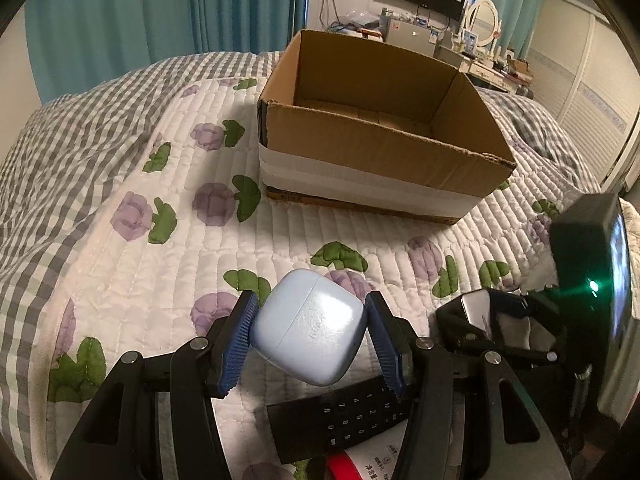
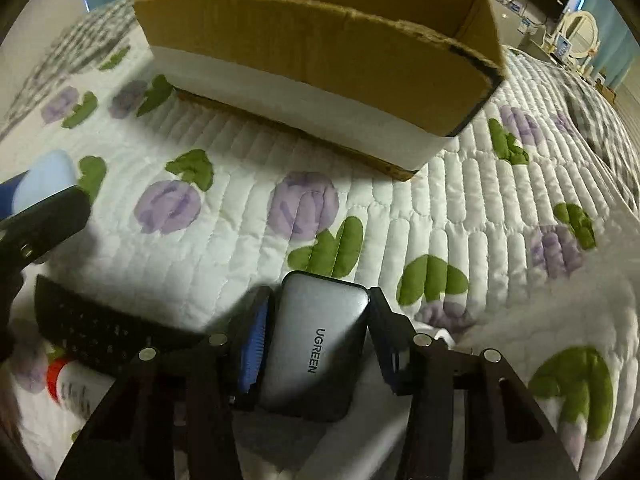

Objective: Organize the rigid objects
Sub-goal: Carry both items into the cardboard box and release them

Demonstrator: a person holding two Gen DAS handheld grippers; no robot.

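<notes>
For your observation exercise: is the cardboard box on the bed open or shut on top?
Open. The cardboard box has no flaps over its top, and its inner walls and floor show.

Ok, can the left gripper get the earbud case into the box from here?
Probably yes. The left gripper holds the earbud case, and only bare quilt lies between it and the open box.
</notes>
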